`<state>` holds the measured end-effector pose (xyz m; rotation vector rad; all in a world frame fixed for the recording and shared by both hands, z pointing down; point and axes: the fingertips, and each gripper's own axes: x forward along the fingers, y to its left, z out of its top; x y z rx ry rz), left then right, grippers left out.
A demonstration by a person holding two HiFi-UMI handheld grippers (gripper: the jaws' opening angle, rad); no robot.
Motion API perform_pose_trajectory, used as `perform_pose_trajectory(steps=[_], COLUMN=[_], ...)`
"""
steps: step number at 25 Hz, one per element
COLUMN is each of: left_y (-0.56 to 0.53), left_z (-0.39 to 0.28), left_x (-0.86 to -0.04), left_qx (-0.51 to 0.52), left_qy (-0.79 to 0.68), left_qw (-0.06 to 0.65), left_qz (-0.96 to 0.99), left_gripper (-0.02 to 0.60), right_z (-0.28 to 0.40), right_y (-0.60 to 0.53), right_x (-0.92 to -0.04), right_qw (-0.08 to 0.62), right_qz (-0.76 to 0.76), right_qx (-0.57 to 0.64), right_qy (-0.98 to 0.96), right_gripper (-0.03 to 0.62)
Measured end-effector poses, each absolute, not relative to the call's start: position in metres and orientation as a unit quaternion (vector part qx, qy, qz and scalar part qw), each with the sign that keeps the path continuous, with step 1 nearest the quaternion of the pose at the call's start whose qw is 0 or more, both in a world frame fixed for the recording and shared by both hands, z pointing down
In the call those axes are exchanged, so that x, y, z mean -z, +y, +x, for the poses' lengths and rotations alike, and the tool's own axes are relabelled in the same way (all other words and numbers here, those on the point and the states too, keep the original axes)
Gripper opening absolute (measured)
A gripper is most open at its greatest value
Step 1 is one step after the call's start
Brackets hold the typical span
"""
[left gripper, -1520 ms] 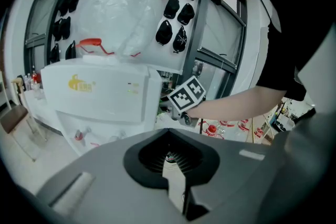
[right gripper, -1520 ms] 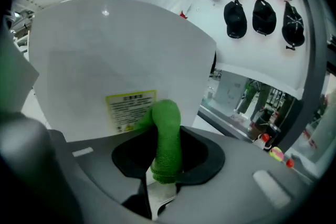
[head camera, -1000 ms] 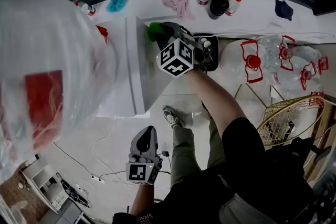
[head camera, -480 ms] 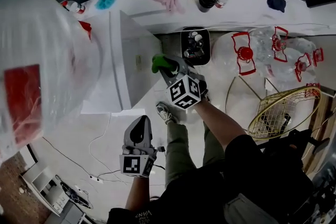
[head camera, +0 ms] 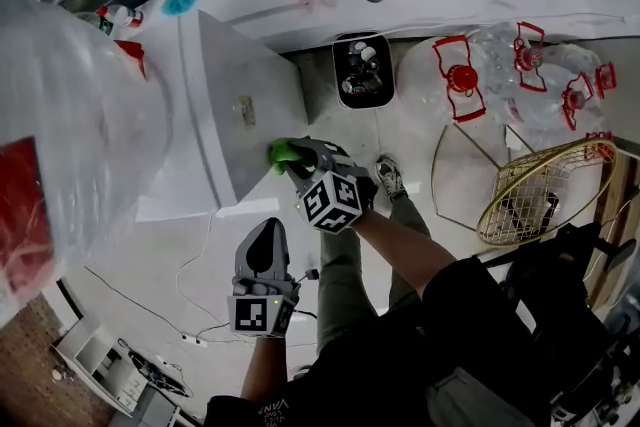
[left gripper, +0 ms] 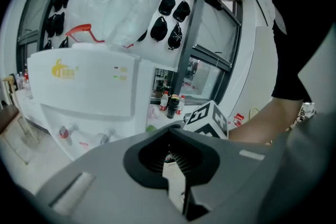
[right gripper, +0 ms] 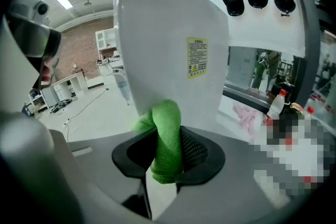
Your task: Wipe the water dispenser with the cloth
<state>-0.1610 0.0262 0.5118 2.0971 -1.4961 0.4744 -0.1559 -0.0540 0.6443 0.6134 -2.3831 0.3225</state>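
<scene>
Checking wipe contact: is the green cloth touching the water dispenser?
Touching. Right gripper view: green cloth bunches against the water dispenser, no gap.

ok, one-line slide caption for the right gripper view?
Right gripper holds a green cloth at the white side of the water dispenser, below its yellow label.

A yellow sticker [right gripper: 197,57] is sitting on the white side of the water dispenser [right gripper: 168,23], in the upper middle of the right gripper view. It is showing a small warning triangle and lines of tiny print, too small to read. At the left of the left gripper view, a gold logo [left gripper: 63,70] is showing on the dispenser's front, but it is too blurry to read. Black-and-white square markers are showing on one cube [head camera: 330,200] in the middle of the head view and on another cube [head camera: 258,313] just below it. White letters that look like "VAN" are showing on a dark sleeve [head camera: 272,409] at the bottom edge.
</scene>
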Motion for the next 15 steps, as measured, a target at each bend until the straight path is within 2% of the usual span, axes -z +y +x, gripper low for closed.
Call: perform_pose_trajectory(steps=[15], left_y=[0.038], left_z=[-0.178], left_x=[-0.526], left_qx=[-0.168], left_qy=[-0.566], left_qw=[0.277], left_qz=[0.759], left_gripper=[0.002], right_z=[-0.172], right_y=[-0.222], right_x=[-0.654], right_qw=[0.343], right_qz=[0.307], right_qx=[-0.065], right_qy=[-0.885], right_gripper=[0.114])
